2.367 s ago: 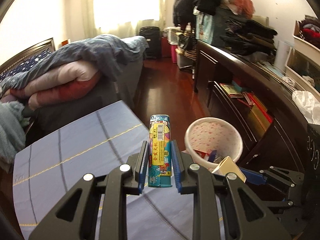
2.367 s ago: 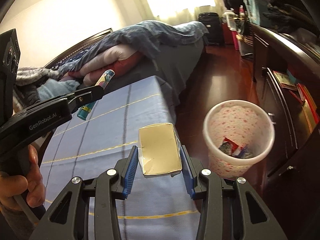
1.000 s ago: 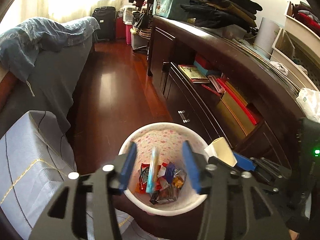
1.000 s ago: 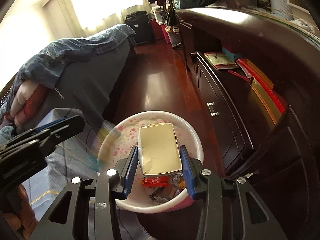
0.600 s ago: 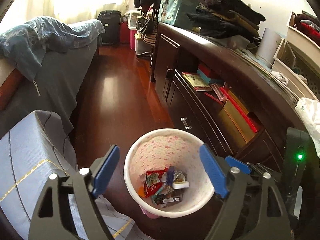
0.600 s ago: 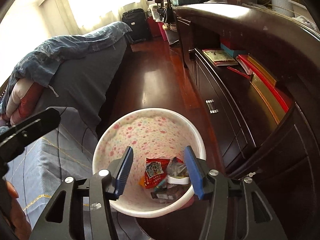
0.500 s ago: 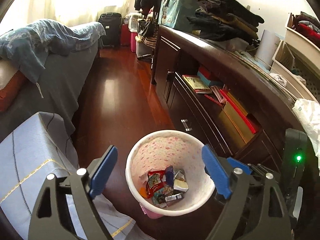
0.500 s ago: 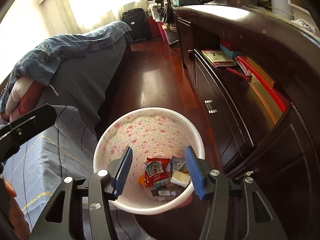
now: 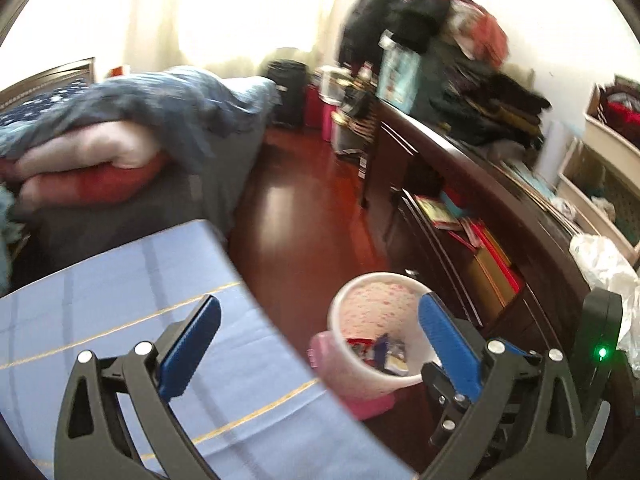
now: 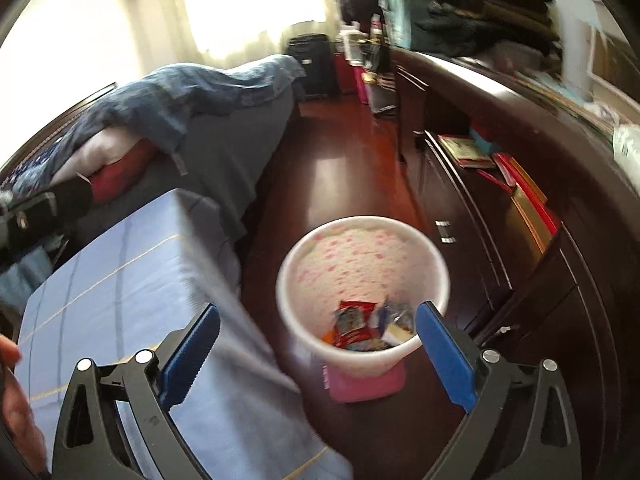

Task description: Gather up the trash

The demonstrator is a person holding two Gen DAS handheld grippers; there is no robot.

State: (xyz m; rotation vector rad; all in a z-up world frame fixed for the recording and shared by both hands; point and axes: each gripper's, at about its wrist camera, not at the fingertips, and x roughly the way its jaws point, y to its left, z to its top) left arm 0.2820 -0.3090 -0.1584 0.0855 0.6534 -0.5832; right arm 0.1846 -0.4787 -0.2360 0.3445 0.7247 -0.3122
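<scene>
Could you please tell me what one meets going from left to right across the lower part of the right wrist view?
Blue tablecloth → white flowered waste bin with wrappers inside, on a pink base → dark wooden cabinet.

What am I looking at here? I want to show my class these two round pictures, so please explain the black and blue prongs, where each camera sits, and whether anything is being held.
No robot: a person holds a two-finger gripper in each hand, with a fisheye camera on each looking along its fingers. One picture is from the left gripper, the other from the right gripper. Both have just opened wide and hold nothing. Between their blue pads you see a flowered wastebasket on the wooden floor, with snack wrappers inside. Beside it stands a table under a blue checked cloth; the part visible is bare. Behind are a bed and a dark sideboard.
</scene>
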